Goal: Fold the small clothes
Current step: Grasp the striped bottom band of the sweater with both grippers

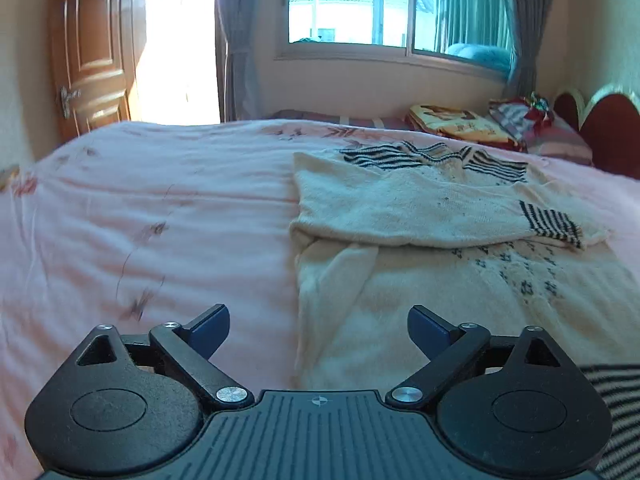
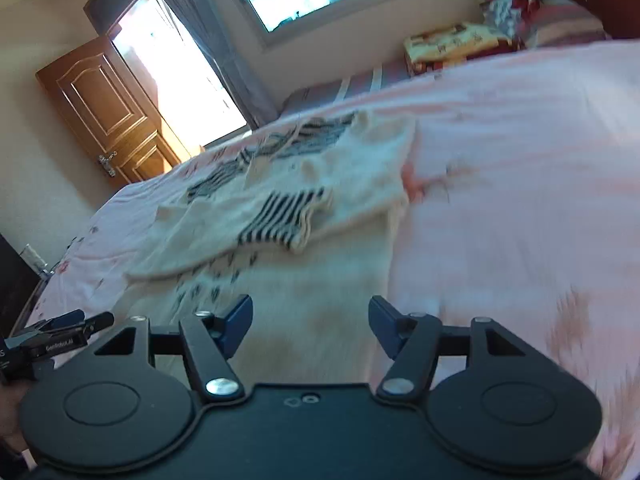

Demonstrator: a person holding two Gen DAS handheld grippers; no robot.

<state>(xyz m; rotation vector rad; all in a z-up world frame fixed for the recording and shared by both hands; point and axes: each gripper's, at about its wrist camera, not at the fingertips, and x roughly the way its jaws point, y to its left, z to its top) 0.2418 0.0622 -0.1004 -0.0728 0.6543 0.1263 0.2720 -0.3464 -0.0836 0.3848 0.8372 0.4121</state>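
Note:
A small cream knit sweater (image 1: 420,280) with black-and-white striped cuffs and collar lies flat on the pink bed, both sleeves folded across its chest. It also shows in the right wrist view (image 2: 304,248). My left gripper (image 1: 319,330) is open and empty, hovering over the sweater's near left edge. My right gripper (image 2: 311,326) is open and empty, above the sweater's lower right part. A striped cuff (image 1: 550,223) lies on top, also seen in the right wrist view (image 2: 280,216). The left gripper (image 2: 52,340) appears at the left edge of the right wrist view.
The pink floral bedspread (image 1: 160,220) covers the bed. Folded blankets (image 1: 460,124) and a red headboard (image 1: 608,132) are at the far right. A wooden door (image 1: 92,52) and a window (image 1: 360,4) lie beyond. A striped hem (image 1: 616,400) is at the right edge.

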